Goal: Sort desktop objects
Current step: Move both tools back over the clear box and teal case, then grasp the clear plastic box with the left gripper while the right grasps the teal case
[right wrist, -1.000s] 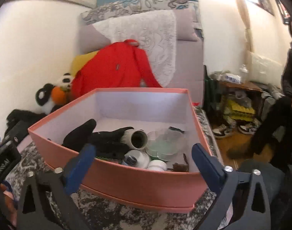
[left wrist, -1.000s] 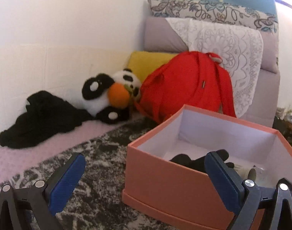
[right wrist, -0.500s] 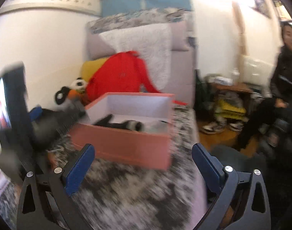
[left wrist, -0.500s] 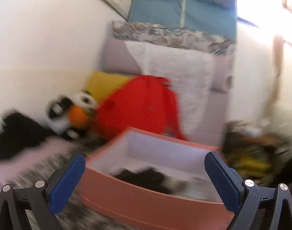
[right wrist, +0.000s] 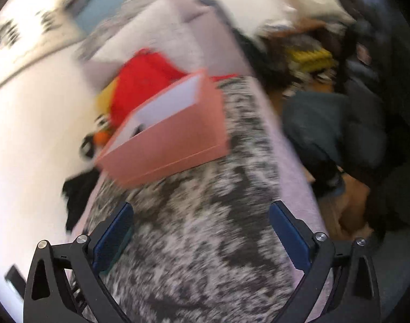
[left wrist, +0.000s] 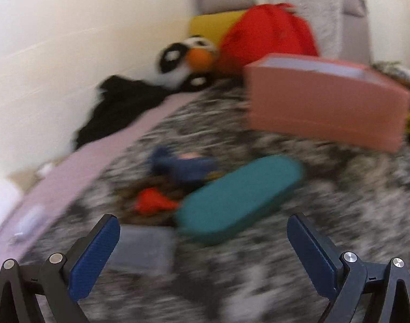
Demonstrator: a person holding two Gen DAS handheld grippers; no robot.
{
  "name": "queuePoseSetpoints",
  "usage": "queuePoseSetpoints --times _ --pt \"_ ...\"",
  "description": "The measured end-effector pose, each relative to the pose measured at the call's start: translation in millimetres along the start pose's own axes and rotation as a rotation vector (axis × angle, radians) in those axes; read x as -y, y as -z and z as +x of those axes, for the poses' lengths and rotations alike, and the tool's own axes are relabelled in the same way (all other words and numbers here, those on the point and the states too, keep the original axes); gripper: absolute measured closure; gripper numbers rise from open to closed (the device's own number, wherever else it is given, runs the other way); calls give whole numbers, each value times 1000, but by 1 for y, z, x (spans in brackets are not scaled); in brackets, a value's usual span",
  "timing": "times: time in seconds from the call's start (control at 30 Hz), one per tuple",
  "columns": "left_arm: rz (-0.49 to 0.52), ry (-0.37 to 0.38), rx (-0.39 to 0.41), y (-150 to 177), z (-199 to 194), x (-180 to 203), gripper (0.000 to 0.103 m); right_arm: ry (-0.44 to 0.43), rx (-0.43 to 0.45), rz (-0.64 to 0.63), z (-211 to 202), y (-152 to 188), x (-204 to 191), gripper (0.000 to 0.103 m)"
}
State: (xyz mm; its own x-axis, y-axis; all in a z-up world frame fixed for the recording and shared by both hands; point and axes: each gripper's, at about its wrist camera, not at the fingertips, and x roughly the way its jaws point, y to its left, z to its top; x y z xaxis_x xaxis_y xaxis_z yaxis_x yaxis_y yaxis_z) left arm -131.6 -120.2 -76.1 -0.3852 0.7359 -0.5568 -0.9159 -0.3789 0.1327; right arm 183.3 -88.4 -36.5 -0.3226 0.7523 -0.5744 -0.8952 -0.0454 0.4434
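Note:
Both views are motion-blurred. The pink box (left wrist: 323,107) stands on the black-and-white blanket (left wrist: 339,188); it also shows in the right wrist view (right wrist: 172,140). In the left wrist view a teal oval case (left wrist: 237,199), a dark blue item (left wrist: 188,167), a red item (left wrist: 151,204) and a grey flat case (left wrist: 143,247) lie on the blanket before my left gripper (left wrist: 203,245), which is open and empty. My right gripper (right wrist: 200,231) is open and empty above the blanket (right wrist: 199,228), short of the box.
A red backpack (left wrist: 266,35), a panda plush (left wrist: 186,59), a yellow cushion (left wrist: 213,24) and black clothing (left wrist: 118,107) lie along the wall behind the box. The bed edge and floor clutter (right wrist: 339,123) are on the right in the right wrist view.
Both grippers have pulled back from the pink box and swung down. The left view now takes in the loose items on the blanket. Both stay open.

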Motion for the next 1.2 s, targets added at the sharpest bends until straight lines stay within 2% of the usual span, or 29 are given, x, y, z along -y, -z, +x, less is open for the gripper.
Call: queuePoseSetpoints --times 0.03,0.1,0.23,0.33,0.5,0.6,0.63,0.67,0.7,0.83,0.93,1.03,1.1,1.17,1.2 --pt "-10 -34 -6 2 1 -14 1 -2 -9 -50 1 5 -12 1" --pt "-60 -42 -32 4 9 -36 1 -6 -37 -154 0 17 -34 1" --pt "-137 8 -122 17 38 -61 1 4 -46 -275 6 27 -53 1" --pt "-147 40 -204 28 65 -61 2 4 -48 -285 5 30 -52 1" --pt "-175 93 -327 44 104 -63 4 9 -72 -224 11 26 -37 1" --pt "-213 130 -305 40 106 -68 4 5 -91 -205 18 23 -32 1" --pt "-221 135 -302 41 107 -70 6 1 -95 -204 21 23 -32 1" --pt "-221 127 -292 41 106 -71 22 -1 -99 -209 22 23 -32 1" --pt "-222 120 -281 40 104 -72 29 -2 -104 -214 24 23 -33 1" --pt "-233 164 -239 38 88 -82 30 -33 -145 -250 35 32 -42 1" --pt "-191 129 -167 28 68 -79 29 -113 -193 -259 46 38 -50 1" --pt "-161 102 -82 20 56 -71 29 -269 -339 -175 79 48 -65 1" --pt "-159 89 -57 19 58 -69 29 -355 -446 -84 106 57 -75 1" --pt "-135 68 -53 21 64 -64 29 -391 -522 -33 133 68 -88 6" --pt "-125 81 -64 23 66 -63 29 -393 -543 -38 145 73 -97 8"
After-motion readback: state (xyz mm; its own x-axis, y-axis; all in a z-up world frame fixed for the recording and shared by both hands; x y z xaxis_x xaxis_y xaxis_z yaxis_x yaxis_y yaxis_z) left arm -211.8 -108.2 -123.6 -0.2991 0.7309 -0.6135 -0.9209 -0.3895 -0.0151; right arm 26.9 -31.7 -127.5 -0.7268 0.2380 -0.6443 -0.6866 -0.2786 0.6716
